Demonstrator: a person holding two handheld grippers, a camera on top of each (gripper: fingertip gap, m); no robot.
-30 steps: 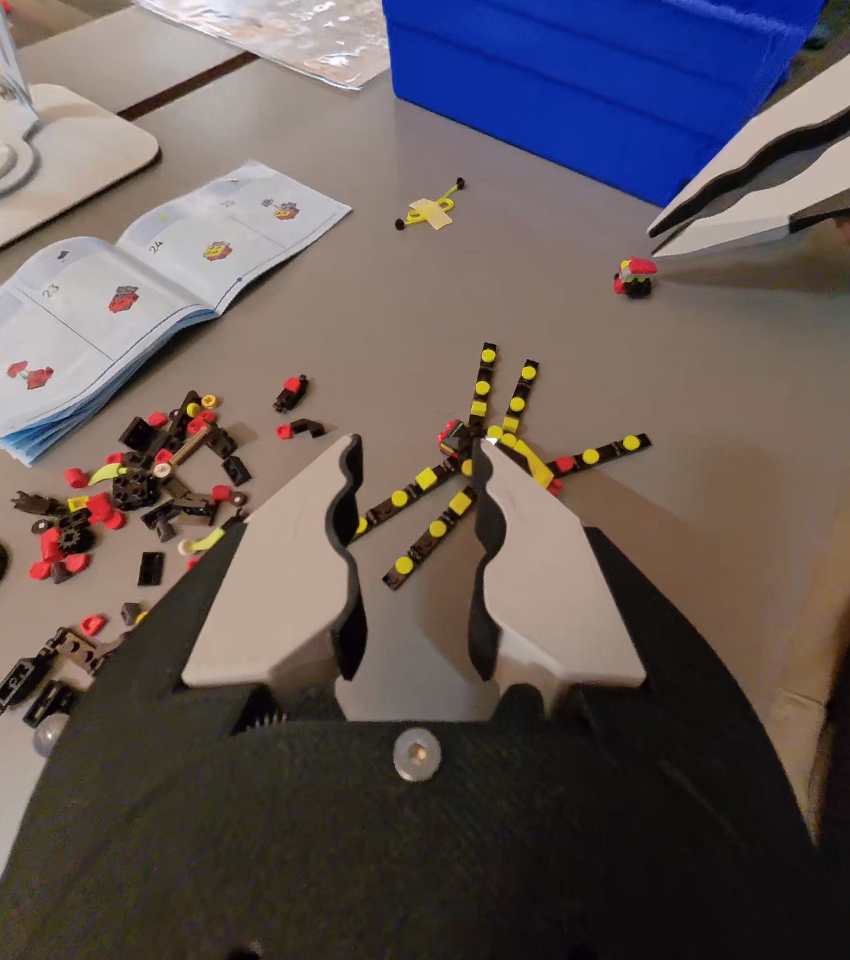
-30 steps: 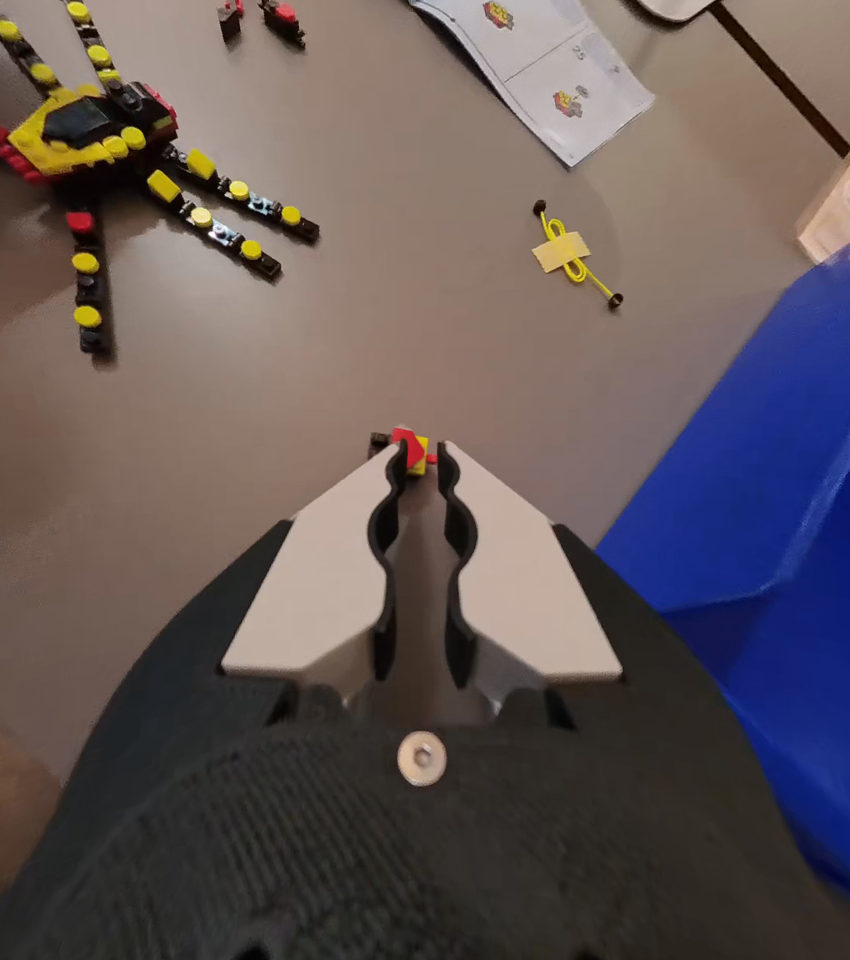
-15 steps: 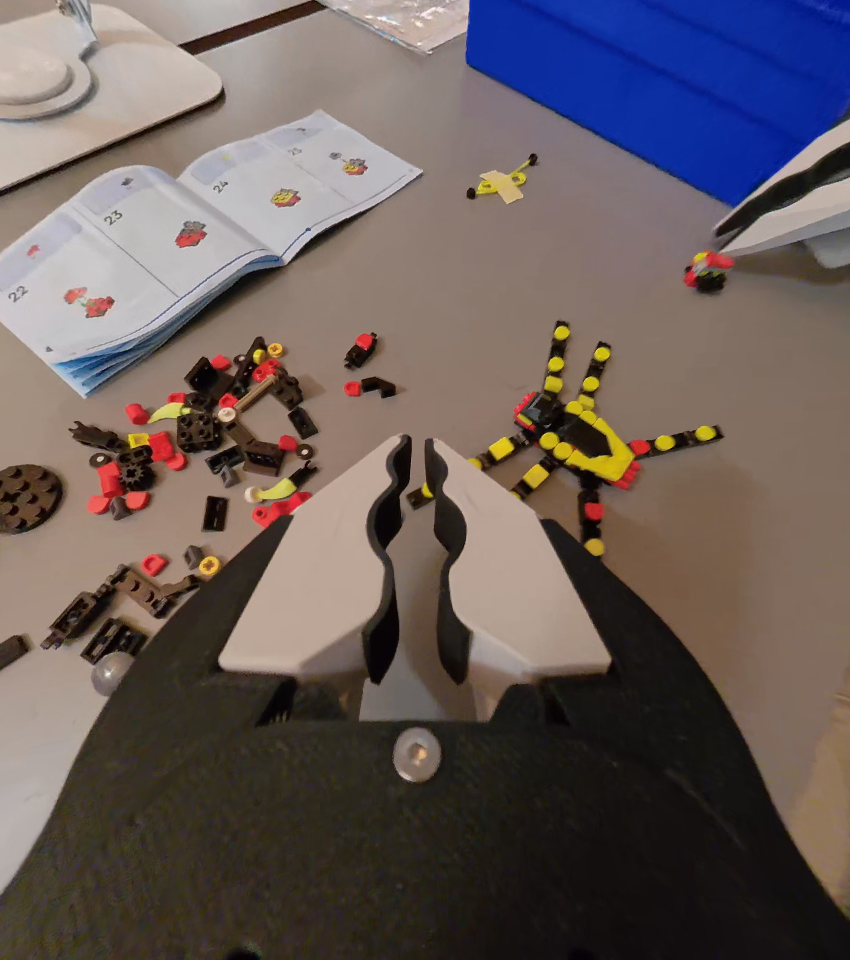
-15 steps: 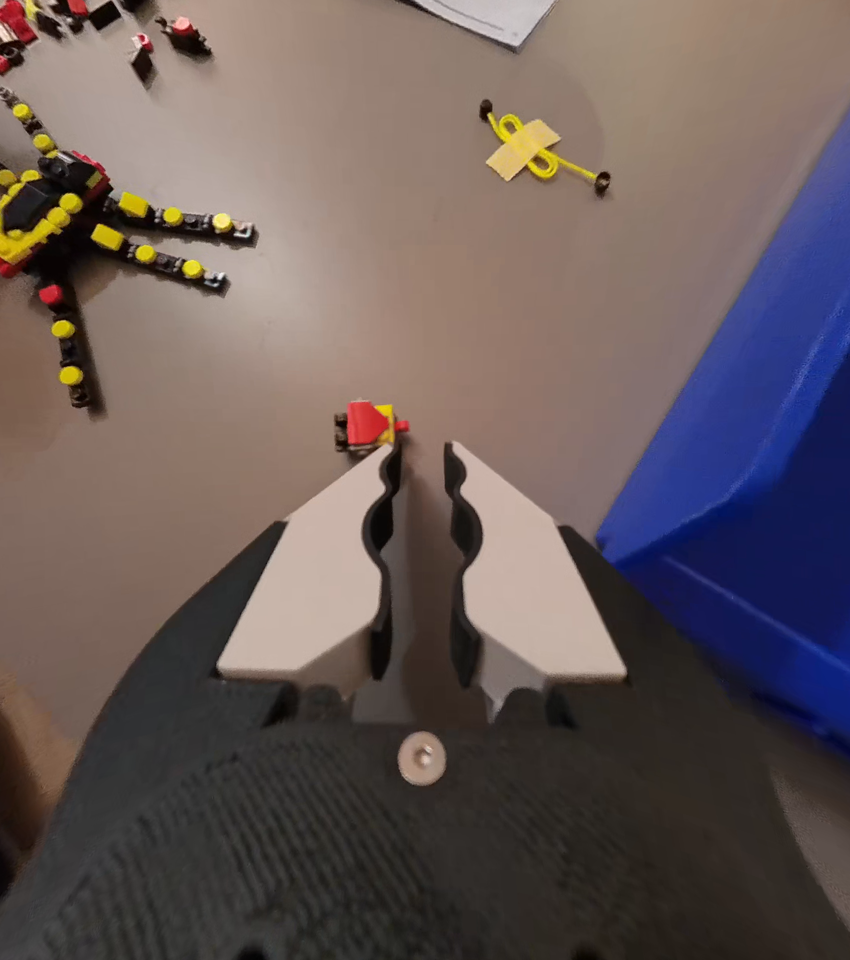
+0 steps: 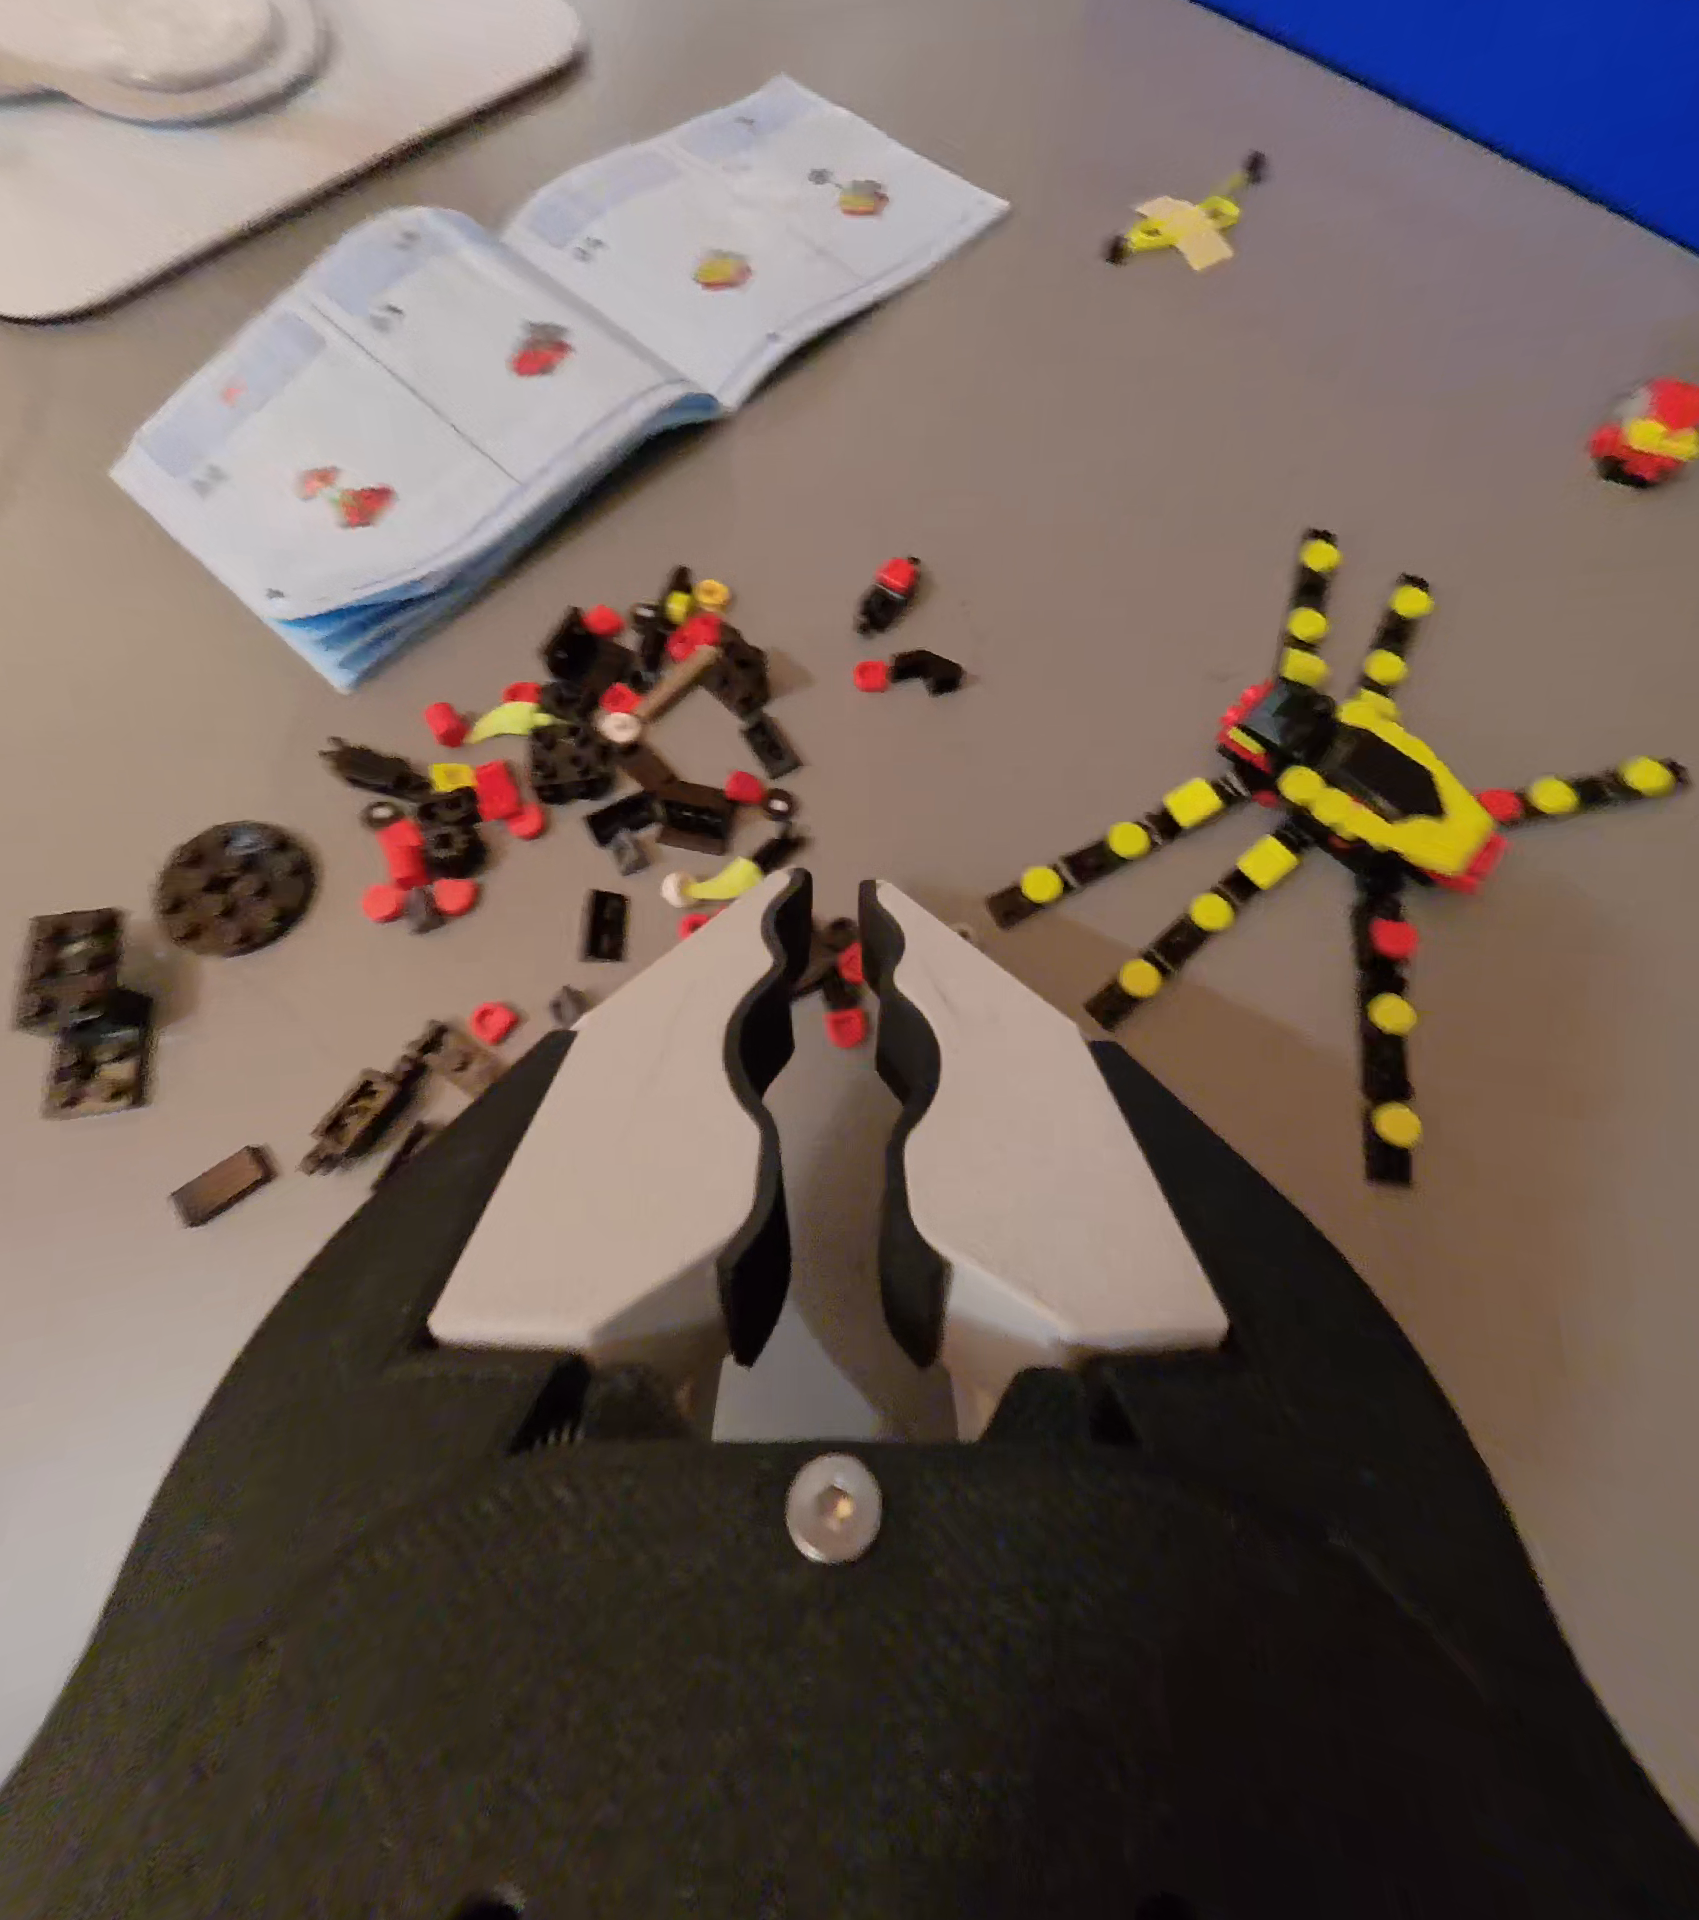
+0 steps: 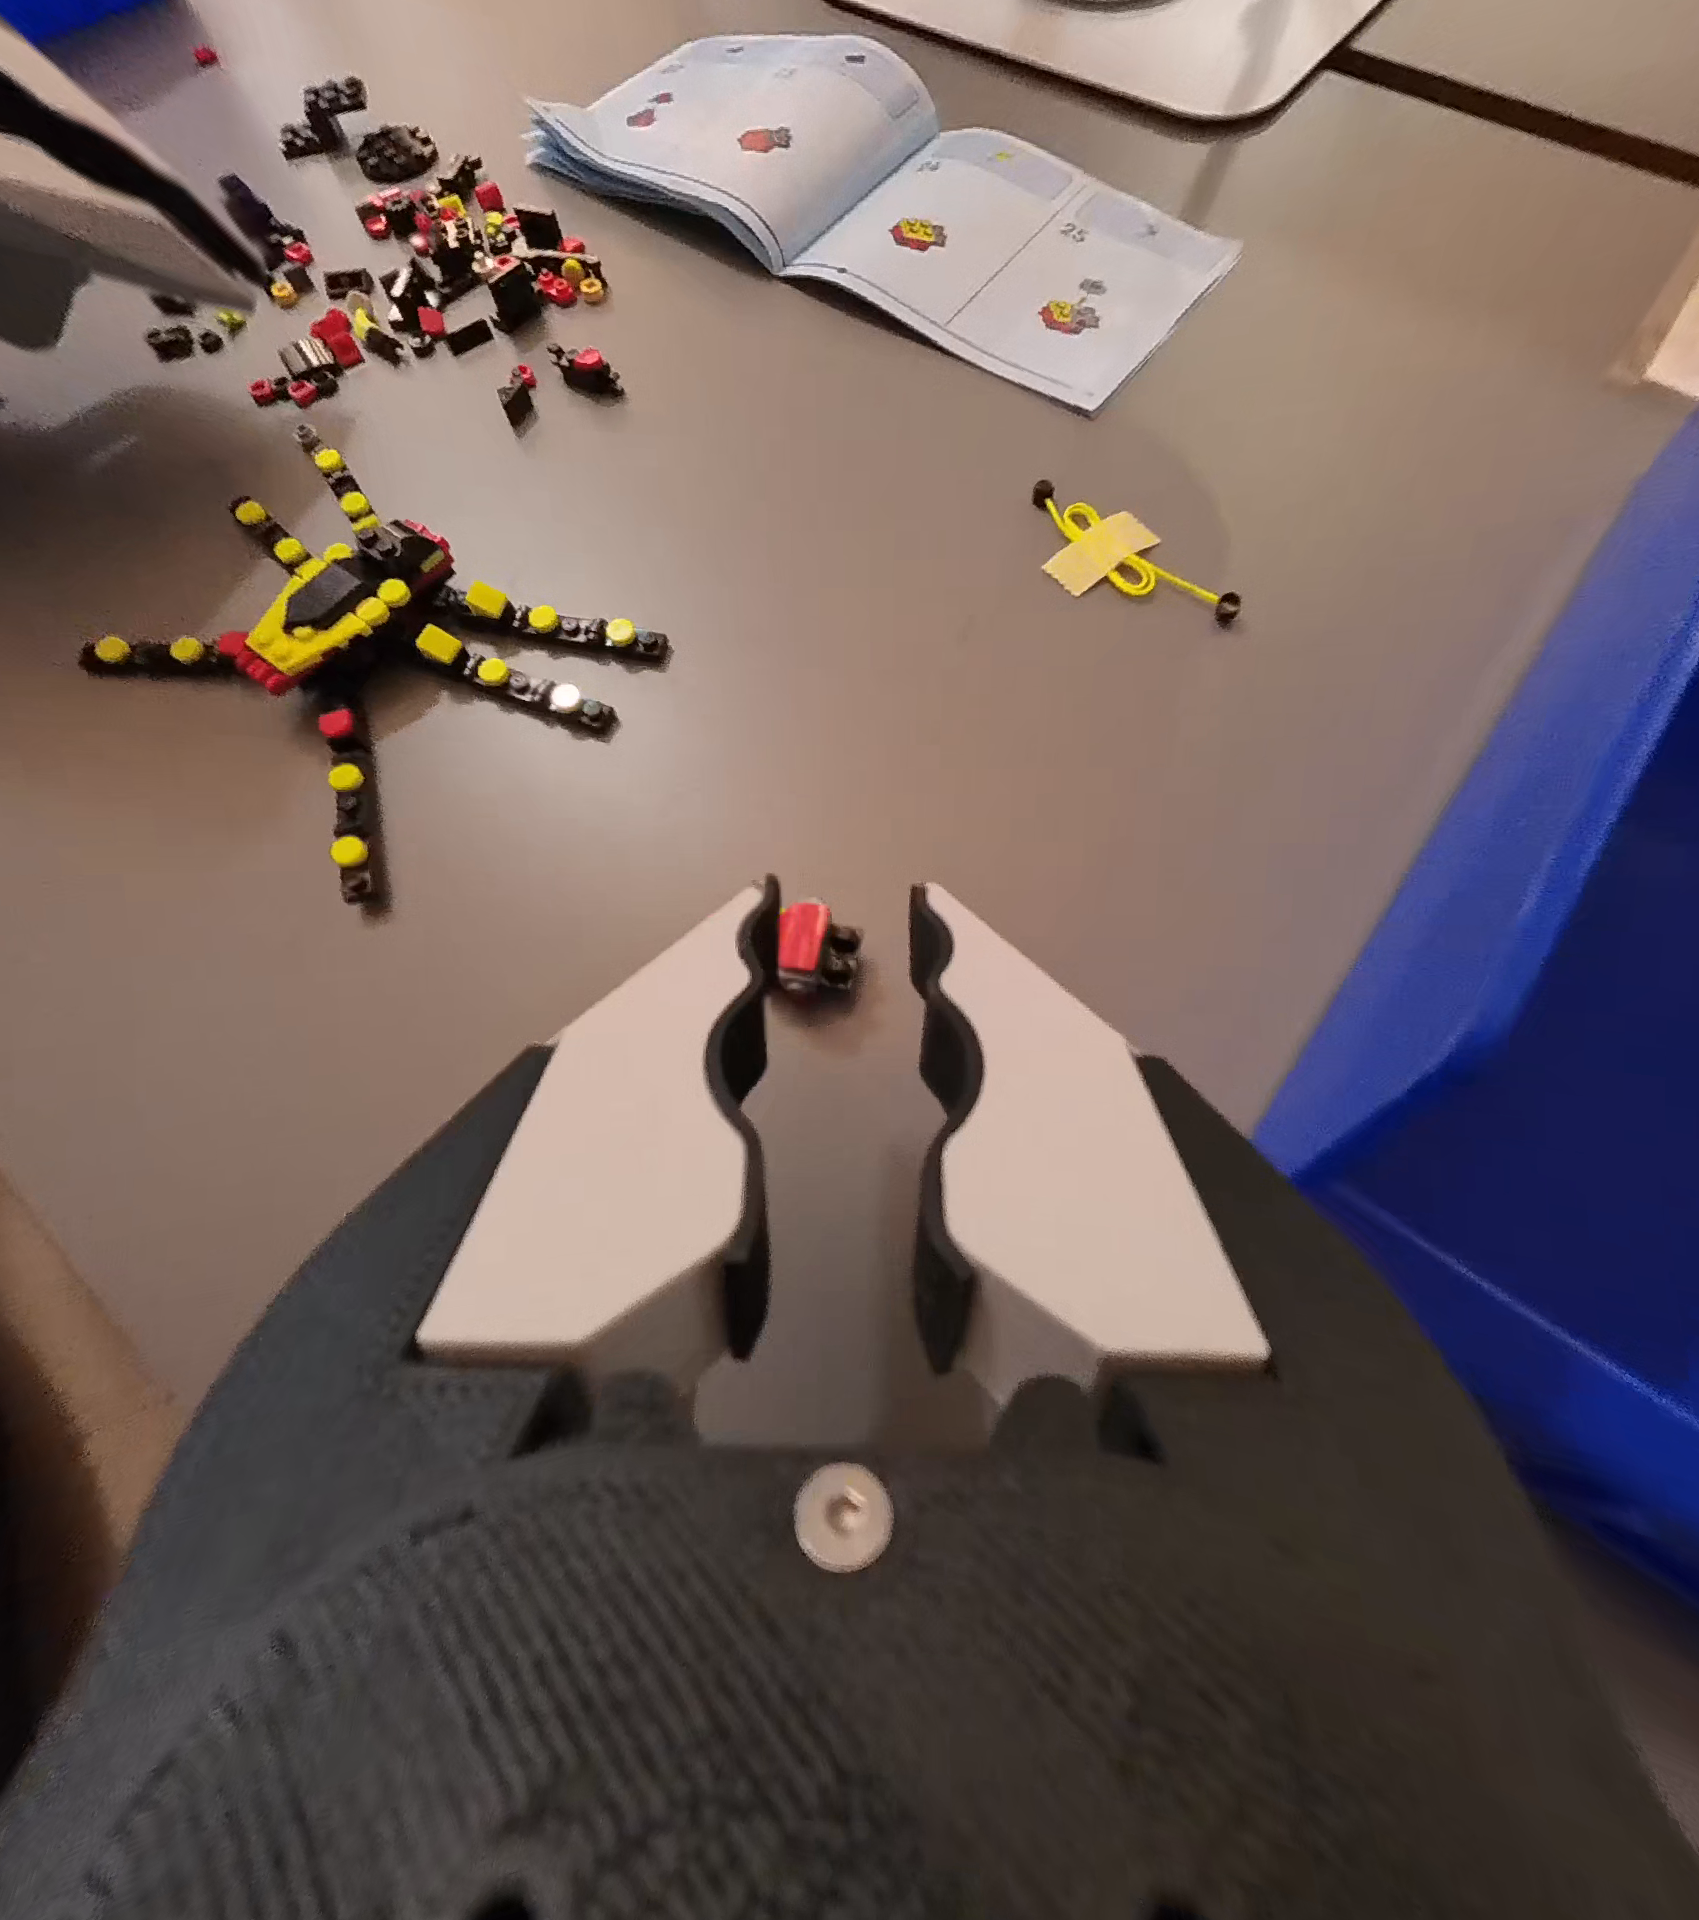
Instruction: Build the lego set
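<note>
A yellow, black and red spider model with long studded legs lies on the grey table; it also shows in the right wrist view. My left gripper is almost shut with a thin slit and empty, hovering over the near edge of the loose-piece pile. It also shows in the right wrist view, top left. My right gripper is open. A small red, yellow and black sub-assembly lies on the table between its fingertips, close to the left finger. That sub-assembly also shows in the left wrist view.
An open instruction booklet lies behind the pile. A yellow string with tape lies right of the model. A blue bin stands close on my right gripper's right. A white stand base sits far left. A round black plate lies left of the pile. Some 30 cm of space lies between my two pairs of fingers.
My left gripper has let go of the spider model, closed, and moved left over the loose pieces. My right gripper has opened and left the small sub-assembly on the table.
</note>
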